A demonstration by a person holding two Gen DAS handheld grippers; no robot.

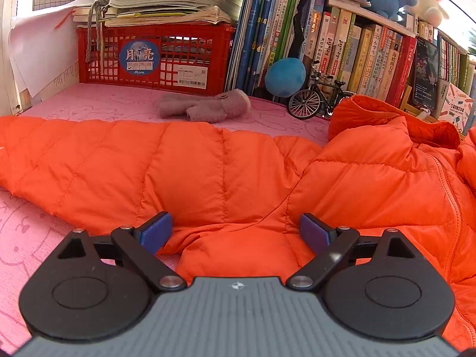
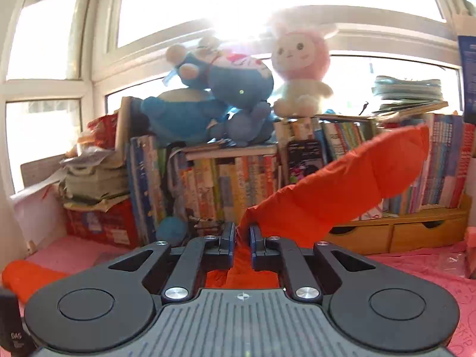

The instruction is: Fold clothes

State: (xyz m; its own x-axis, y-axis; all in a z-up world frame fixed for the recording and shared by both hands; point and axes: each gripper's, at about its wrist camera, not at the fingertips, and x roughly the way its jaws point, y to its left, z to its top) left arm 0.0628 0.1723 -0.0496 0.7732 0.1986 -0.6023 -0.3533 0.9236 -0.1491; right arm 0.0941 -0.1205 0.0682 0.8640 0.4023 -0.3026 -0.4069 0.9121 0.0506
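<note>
An orange quilted puffer jacket [image 1: 208, 172] lies spread on the pink mat [image 1: 32, 238], one sleeve stretched to the left and the collar at the right. My left gripper [image 1: 236, 232] stands open over the jacket's near edge, its blue pads [image 1: 154, 232] wide apart with orange fabric bulging between them, not pinched. In the right wrist view my right gripper [image 2: 241, 238] is shut on a fold of the orange jacket, and its sleeve [image 2: 342, 190] rises up and to the right from the fingers, lifted off the mat.
A red plastic crate [image 1: 154, 56] under stacked papers stands at the back left. A grey mitten [image 1: 205, 105], a blue ball [image 1: 284, 77] and a model bicycle [image 1: 315, 98] lie before a row of books [image 1: 357, 53]. Plush toys [image 2: 238, 89] sit above the books by the window.
</note>
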